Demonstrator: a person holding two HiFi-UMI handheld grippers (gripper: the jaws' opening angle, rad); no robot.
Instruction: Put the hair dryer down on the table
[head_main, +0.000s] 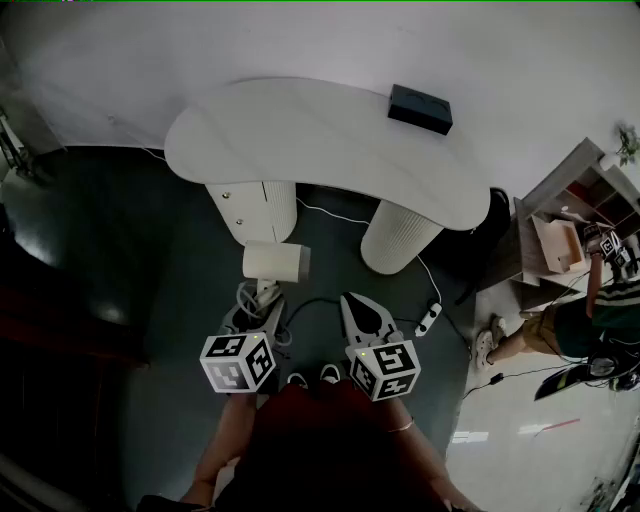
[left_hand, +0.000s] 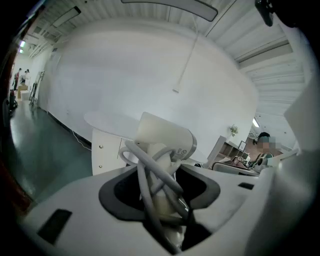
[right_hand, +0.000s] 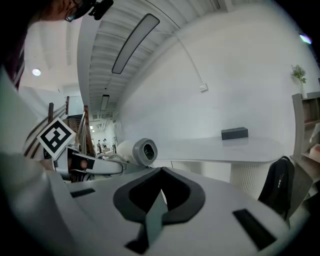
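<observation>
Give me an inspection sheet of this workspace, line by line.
Surface: white curved table on two fluted legs.
Job's things: hair dryer, not on the table, held in the air short of it.
Clutter: black box near the table's far edge.
Grippers: left gripper shut on the hair dryer's handle; right gripper shut, empty.
Cables: cord wound round the handle; power strip on the floor.
Surroundings: shelf unit and a seated person to the right.
</observation>
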